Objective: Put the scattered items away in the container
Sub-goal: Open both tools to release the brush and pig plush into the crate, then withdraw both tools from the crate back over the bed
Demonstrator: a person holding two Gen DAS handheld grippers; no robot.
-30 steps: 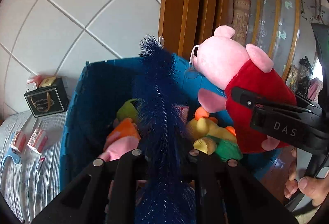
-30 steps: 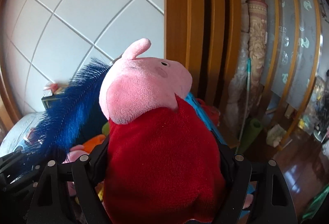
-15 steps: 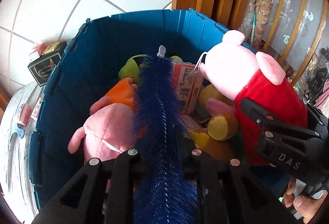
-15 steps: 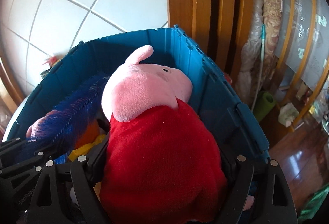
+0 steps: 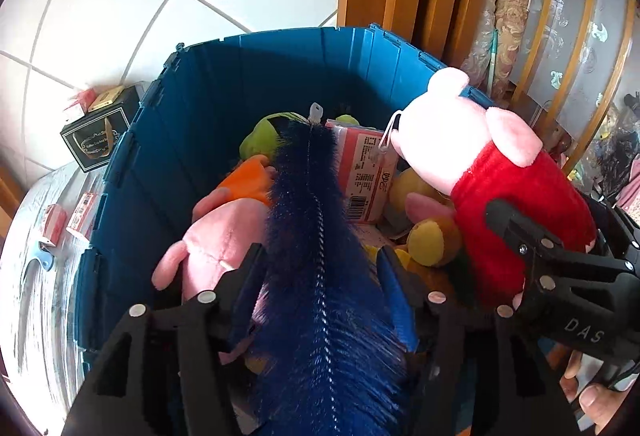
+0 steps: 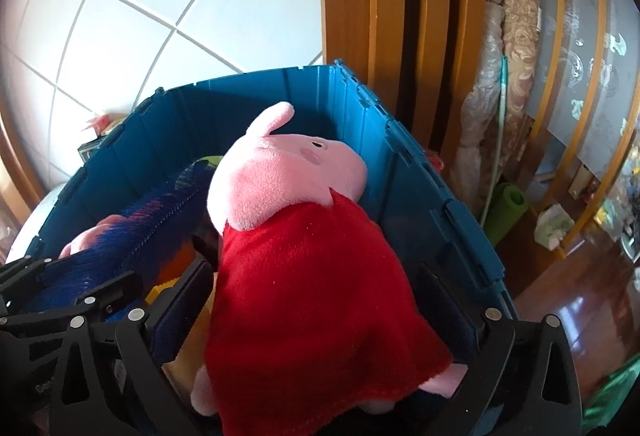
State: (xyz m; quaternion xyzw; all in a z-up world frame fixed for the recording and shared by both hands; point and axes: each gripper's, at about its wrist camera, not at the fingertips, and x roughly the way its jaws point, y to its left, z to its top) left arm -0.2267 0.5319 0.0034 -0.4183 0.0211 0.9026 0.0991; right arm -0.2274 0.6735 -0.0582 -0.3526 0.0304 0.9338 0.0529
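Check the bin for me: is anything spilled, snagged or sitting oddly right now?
Nothing stands out. The blue brush and the pig plush in red sit over the toys inside the blue bin, each between jaws that have just been opening. Nothing hangs over the rim or looks damaged.

Blue bin (image 5: 168,156), navy bristly brush (image 5: 320,276), pink pig plush (image 6: 288,180) in red.

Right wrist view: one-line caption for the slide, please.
Right gripper, jaws just opened, releases a red-dressed pink pig plush over the blue bin.
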